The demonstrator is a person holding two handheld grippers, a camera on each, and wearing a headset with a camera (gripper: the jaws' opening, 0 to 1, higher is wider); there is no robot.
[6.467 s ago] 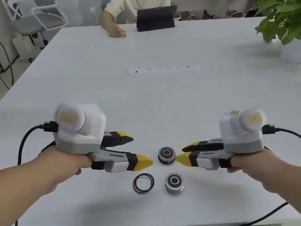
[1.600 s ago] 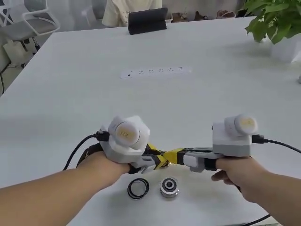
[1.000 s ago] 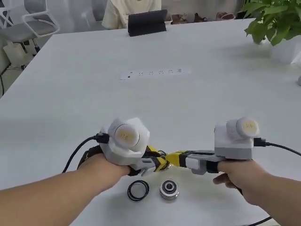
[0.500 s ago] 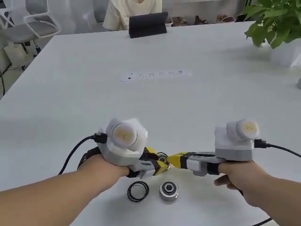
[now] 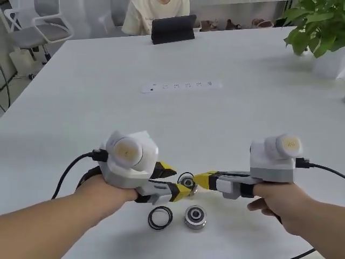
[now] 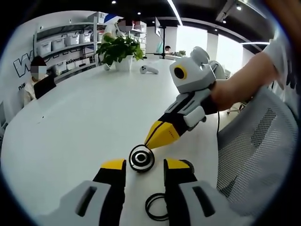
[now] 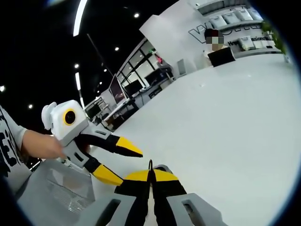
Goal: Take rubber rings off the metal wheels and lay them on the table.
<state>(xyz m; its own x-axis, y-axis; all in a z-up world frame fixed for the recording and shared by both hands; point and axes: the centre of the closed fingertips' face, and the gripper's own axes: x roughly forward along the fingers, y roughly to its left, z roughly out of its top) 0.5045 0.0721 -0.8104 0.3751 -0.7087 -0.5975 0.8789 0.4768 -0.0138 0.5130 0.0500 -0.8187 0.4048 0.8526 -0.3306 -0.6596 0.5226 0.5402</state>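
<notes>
A metal wheel with its black rubber ring stands between the two grippers. My left gripper is open, its yellow tips either side of that wheel. My right gripper is shut, pinching the thin black edge of the rubber ring at the wheel's rim. It enters the left gripper view with its tip on the wheel. The left gripper stands open in the right gripper view. Nearer me lie a loose rubber ring and a bare wheel.
The white table stretches far ahead. A white power strip lies mid-table. A potted plant stands at the far right. A person sits behind a dark laptop at the far end. Cables trail from both grippers toward me.
Both grippers closed in on the farther wheel over the last seconds. In the last half second my left gripper's jaws spread apart and it drew slightly left; the right stays shut at the rim.
</notes>
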